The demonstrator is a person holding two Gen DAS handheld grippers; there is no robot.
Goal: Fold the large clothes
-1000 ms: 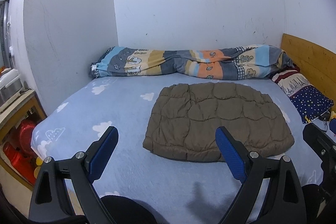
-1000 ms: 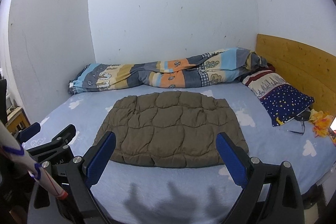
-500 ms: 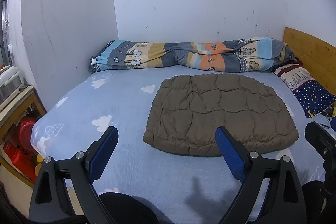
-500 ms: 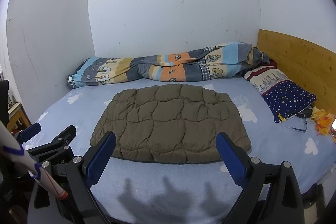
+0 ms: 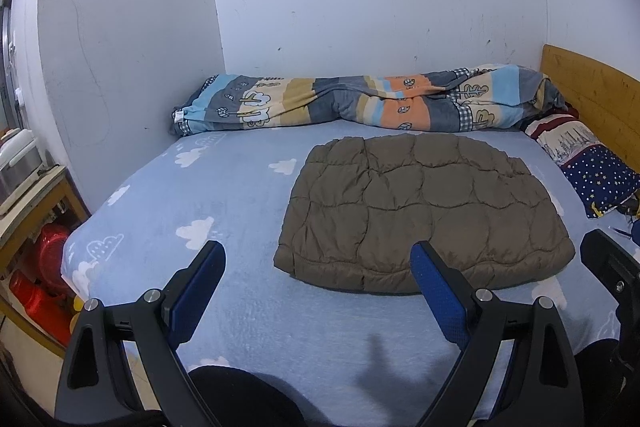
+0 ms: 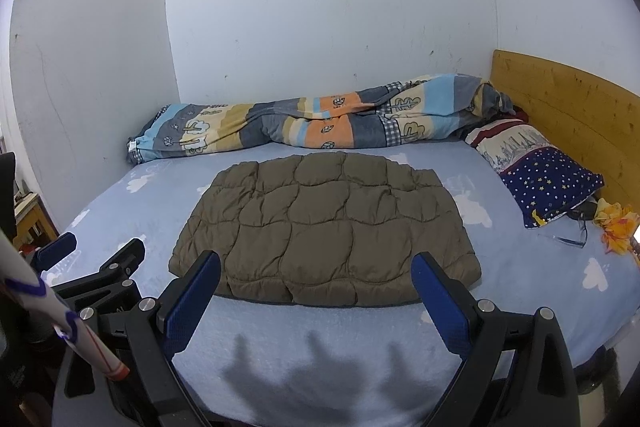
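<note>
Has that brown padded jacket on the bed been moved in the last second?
No. The jacket lies in the same place on the bed, equally far from the rolled quilt. Only the camera view shifted slightly.

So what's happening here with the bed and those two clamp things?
A person holds a two-finger gripper in each hand, meant for folding large clothes. The brown quilted jacket lies in a compact bundle on the blue cloud-print bed. Both the left gripper and the right gripper hover open at the near edge, touching nothing.
</note>
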